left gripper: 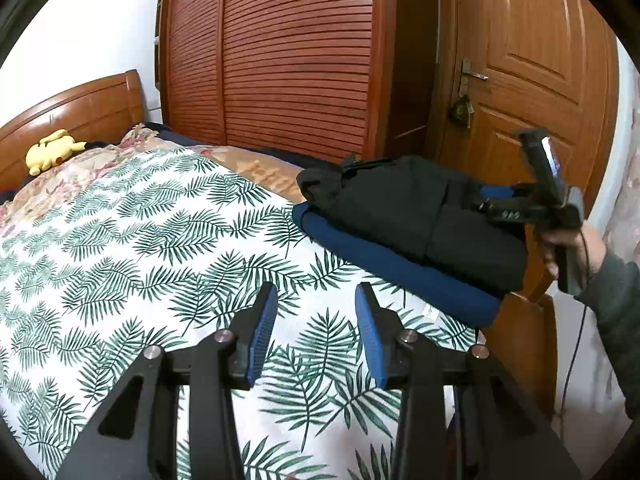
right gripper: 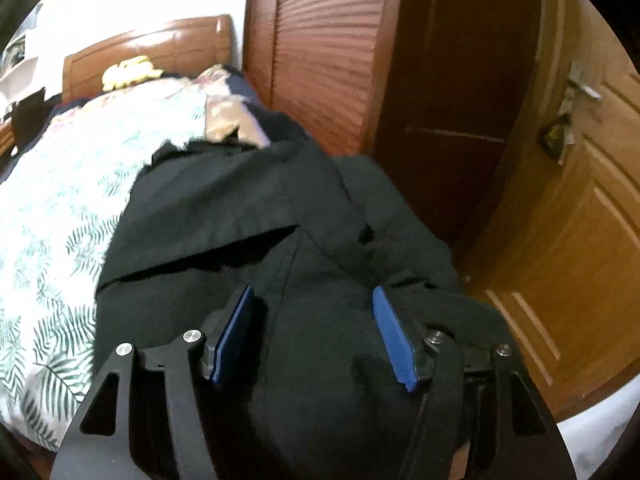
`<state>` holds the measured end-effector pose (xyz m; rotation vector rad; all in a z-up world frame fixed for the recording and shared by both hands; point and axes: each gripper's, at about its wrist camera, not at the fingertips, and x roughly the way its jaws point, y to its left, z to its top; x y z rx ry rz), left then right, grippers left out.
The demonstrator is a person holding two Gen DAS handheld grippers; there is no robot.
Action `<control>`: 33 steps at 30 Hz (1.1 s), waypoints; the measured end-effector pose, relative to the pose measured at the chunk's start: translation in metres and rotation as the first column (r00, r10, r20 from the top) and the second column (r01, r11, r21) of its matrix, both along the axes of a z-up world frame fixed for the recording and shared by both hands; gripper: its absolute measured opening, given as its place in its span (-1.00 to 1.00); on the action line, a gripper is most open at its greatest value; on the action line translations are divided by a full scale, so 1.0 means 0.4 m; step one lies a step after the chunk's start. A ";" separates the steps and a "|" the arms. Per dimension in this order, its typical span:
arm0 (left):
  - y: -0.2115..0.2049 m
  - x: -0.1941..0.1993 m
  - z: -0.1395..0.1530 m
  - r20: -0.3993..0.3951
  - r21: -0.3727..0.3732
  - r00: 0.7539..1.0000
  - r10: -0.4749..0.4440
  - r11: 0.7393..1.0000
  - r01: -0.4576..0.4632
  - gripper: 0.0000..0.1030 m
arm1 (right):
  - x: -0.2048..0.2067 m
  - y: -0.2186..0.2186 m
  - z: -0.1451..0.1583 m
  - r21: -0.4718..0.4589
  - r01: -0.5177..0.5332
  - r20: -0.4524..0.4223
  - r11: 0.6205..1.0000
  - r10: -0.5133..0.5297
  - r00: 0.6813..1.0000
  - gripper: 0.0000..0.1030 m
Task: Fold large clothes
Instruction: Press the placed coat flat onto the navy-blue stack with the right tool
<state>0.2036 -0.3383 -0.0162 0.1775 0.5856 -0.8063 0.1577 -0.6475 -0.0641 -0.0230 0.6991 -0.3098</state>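
Right gripper jaws apart, pressed over folded black garment stacked on folded navy garment at bed corner. Left gripper spread, hovering nearby, empty.

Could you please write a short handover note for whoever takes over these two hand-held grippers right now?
Left hand-held gripper: open, holding nothing, above the leaf-print bedspread.
Right hand-held gripper: open, over the black garment; contact with the cloth cannot be confirmed, nothing pinched.
Things: the black garment lies folded on top of the folded blue garment, stacked at the bed's corner nearest the door.
Done: both pieces appear folded and stacked.
Left: the black garment's top looks rumpled; probably smooth and square it up. No other clothes to fold are in view.
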 end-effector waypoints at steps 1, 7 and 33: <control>0.004 -0.003 -0.003 0.002 0.001 1.000 0.001 1.000 -0.001 -0.25 | -0.015 0.006 0.013 0.000 0.003 0.023 1.000 -0.003 1.000 0.22; 0.014 -0.037 -0.012 -0.002 -0.006 1.000 -0.004 1.000 0.004 -0.25 | -0.050 -0.054 -0.006 -0.005 0.113 0.005 0.994 -0.113 0.994 0.22; 0.110 -0.141 -0.052 -0.018 0.071 0.996 0.090 0.993 -0.089 -0.24 | -0.112 0.288 0.033 0.022 -0.109 0.129 0.994 0.105 0.986 0.65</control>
